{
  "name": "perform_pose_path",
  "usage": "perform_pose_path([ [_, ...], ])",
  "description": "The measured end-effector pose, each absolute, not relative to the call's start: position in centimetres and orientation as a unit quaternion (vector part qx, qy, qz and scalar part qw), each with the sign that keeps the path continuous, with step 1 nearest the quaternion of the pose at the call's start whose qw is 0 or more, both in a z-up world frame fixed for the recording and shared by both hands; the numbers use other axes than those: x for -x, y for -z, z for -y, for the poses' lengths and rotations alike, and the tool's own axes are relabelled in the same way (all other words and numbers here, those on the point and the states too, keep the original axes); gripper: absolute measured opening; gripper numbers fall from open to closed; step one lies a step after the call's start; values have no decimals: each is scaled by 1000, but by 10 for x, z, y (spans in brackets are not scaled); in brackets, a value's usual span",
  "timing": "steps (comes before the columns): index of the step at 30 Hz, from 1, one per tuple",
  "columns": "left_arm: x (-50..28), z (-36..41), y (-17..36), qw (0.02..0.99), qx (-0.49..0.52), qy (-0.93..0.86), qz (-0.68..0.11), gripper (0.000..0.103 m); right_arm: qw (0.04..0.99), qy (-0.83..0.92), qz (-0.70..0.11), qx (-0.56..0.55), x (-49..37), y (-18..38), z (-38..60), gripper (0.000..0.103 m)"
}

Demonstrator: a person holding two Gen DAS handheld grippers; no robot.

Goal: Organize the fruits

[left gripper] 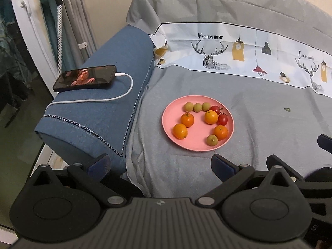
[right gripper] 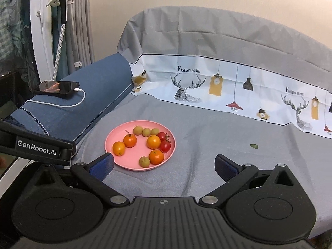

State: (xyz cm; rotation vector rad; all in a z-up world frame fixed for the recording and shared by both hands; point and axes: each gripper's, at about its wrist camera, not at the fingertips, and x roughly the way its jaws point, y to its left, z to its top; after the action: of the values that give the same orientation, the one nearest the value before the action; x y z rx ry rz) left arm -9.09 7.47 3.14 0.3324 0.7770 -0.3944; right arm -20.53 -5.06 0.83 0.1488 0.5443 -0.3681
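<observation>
Both grippers gape empty, the right gripper [right gripper: 164, 164] nearest the pink plate [right gripper: 116, 137] of fruit just above its left finger; left gripper [left gripper: 160, 162] sits further back.

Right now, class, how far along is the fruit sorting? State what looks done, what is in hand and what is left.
Done: all the fruit sits on the pink plate, three green fruits in a row and two red tomatoes together. In hand: nothing; the left tongs and right tongs are both open and empty, short of the plate. Left: perhaps the fourth green fruit, lying apart beside an orange.
</observation>
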Motion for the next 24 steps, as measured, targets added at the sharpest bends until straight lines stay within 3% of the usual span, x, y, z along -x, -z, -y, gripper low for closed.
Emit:
perform_pose_path([
  [24, 101, -76, -34, 900, -166, 182, -360, 103, 944, 176, -264, -86, 215, -7, 50, 102],
])
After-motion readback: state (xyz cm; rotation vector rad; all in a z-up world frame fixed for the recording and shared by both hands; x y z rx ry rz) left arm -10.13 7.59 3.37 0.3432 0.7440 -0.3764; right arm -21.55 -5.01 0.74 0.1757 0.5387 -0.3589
